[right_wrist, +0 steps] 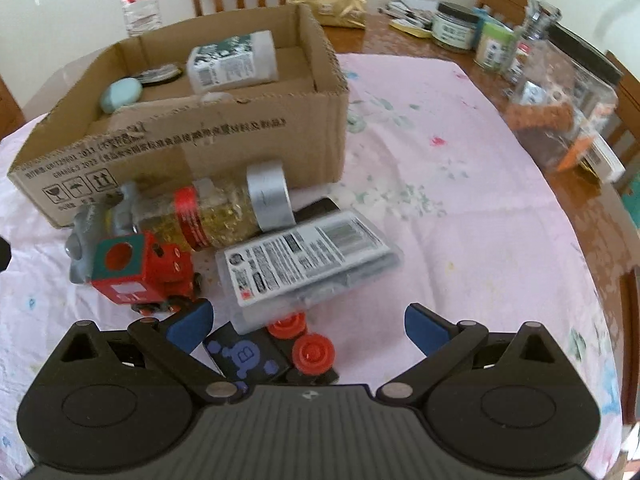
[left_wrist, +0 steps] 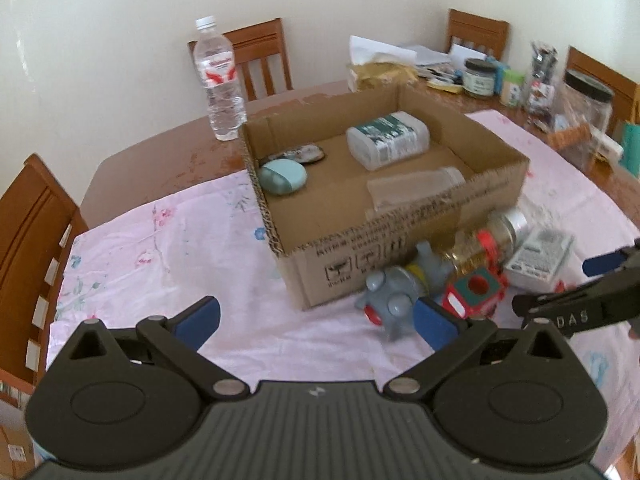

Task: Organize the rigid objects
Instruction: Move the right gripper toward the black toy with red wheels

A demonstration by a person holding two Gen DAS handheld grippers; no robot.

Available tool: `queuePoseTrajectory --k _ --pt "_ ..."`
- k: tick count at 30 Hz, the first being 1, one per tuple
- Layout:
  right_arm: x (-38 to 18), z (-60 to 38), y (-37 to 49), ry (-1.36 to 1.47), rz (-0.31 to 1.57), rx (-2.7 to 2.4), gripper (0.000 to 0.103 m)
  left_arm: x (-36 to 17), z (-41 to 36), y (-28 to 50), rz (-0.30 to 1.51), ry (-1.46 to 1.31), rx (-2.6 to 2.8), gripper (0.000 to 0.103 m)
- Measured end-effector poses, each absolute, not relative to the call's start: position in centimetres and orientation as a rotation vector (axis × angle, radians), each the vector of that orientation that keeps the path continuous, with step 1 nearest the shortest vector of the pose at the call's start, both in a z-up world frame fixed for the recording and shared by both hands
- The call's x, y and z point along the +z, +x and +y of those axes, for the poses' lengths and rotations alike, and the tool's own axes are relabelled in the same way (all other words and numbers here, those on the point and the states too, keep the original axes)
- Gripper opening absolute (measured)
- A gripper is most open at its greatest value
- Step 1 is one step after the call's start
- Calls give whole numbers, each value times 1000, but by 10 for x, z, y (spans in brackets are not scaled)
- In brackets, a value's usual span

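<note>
The grey plastic elephant toy (right_wrist: 86, 236) sat mostly hidden behind the red wooden toy train (right_wrist: 140, 268) in the right wrist view. The clear plastic cup (left_wrist: 416, 188) lying in the brown cardboard box (left_wrist: 304, 272) was partly masked by the box's near wall. The black toy car with red wheels (right_wrist: 276, 354) disappeared under the right gripper's body, and the box's printed text was too blurred to read

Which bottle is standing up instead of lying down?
The clear water bottle with the white cap, standing on the bare wood behind the cardboard box. The white bottle and golden capsule bottle lie sideways.
</note>
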State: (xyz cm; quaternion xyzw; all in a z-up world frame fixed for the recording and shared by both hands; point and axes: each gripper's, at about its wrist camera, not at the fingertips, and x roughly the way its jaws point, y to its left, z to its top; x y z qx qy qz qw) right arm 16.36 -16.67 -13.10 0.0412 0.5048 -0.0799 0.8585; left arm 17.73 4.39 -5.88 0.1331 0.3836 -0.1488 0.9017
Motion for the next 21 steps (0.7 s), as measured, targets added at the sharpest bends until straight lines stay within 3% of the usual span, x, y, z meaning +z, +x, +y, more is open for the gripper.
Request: queuePoseTrajectory --k 21 --pt "-139 -194 110 -1 1063 -44 103 -62 5 168 797 253 -522 102"
